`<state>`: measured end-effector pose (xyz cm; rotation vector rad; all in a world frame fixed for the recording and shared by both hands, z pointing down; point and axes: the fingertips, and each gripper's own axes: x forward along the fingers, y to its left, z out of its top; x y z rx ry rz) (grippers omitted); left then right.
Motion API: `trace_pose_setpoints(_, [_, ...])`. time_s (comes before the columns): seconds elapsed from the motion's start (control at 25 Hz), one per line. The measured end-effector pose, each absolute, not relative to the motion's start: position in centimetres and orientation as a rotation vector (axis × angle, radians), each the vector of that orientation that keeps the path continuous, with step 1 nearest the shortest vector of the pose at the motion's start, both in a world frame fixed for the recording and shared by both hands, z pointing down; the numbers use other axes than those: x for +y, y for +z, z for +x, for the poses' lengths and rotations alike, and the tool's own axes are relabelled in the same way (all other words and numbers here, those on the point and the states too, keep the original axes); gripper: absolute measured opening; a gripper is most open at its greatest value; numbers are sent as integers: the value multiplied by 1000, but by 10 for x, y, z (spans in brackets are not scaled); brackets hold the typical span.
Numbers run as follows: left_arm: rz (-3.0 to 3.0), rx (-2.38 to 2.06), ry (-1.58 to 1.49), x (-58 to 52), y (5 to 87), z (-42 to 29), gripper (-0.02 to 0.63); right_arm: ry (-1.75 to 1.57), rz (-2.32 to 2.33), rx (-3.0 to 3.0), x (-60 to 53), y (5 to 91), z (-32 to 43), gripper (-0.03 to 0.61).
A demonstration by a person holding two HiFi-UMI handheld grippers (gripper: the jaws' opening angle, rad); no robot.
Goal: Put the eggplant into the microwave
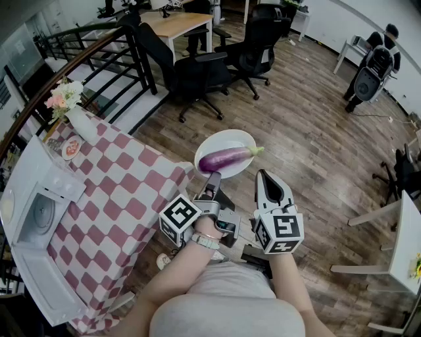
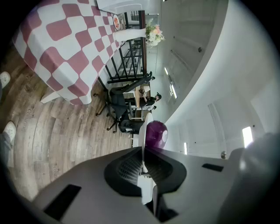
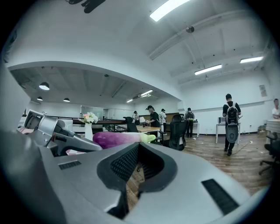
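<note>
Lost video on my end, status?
Left gripper shut on plate; right gripper shut, empty. Eggplant lying on plate. Nothing blocking the way to microwave.

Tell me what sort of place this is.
Most likely an open-plan office or lab. Black office chairs stand around a wooden desk on a wood floor, with strip lights overhead. A microwave on a table with a checked cloth looks like a staged kitchen corner.
</note>
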<state>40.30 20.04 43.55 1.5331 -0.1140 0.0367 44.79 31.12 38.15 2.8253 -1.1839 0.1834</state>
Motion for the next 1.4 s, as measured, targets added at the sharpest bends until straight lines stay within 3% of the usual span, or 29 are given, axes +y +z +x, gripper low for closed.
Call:
trace_pose_setpoints(0.56, [1540, -103, 42, 190, 426, 408, 17, 146, 2892, -1140, 306, 371, 464, 25])
trace_pose_setpoints(1.4, [1553, -153, -10, 111, 416, 368, 17, 57, 2831, -1283, 225, 348, 430, 25])
